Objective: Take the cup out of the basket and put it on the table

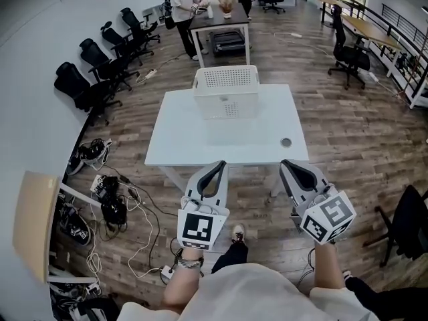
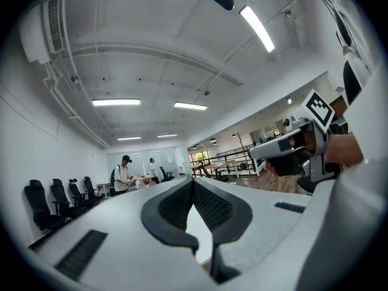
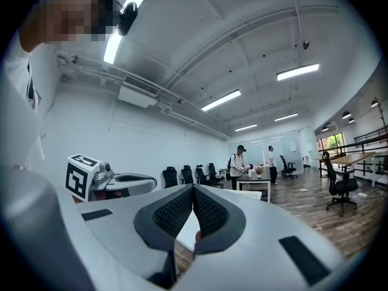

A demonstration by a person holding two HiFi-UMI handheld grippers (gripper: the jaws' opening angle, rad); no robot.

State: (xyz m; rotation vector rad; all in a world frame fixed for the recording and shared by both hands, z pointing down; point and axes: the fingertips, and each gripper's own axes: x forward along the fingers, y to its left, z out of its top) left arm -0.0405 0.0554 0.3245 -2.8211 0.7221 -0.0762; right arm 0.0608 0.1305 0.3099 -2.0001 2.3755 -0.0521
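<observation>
Closest in, the person's pale shirt fills the bottom of the head view, both forearms reaching forward, a beaded band (image 1: pixel 190 263) on the left wrist. Just ahead, the left gripper (image 1: pixel 219 165) is held over the floor short of the worktop, and its own view shows the fingers (image 2: pixel 176 206) clenched tip to tip on nothing at all. Beside it, the right gripper (image 1: pixel 286 164) tells the same story: fingers (image 3: pixel 173 214) pressed together, nothing between them, marker cube tilted outward. Below them, one shoe (image 1: pixel 237 233) stands on the wood floor, with a tangle of cables (image 1: pixel 134 212) sprawled off to the left. Next out comes the white worktop (image 1: pixel 200 139), with a small round grey disc (image 1: pixel 286 142) near its front right corner. At the far edge sits the white perforated basket (image 1: pixel 226 105), upright and well apart from both grippers. The cup does not show in any view, so I cannot tell whether it is in the basket. Farther back, black office chairs (image 1: pixel 100 65) line the left wall, and people stand round a distant table (image 1: pixel 221 19).
</observation>
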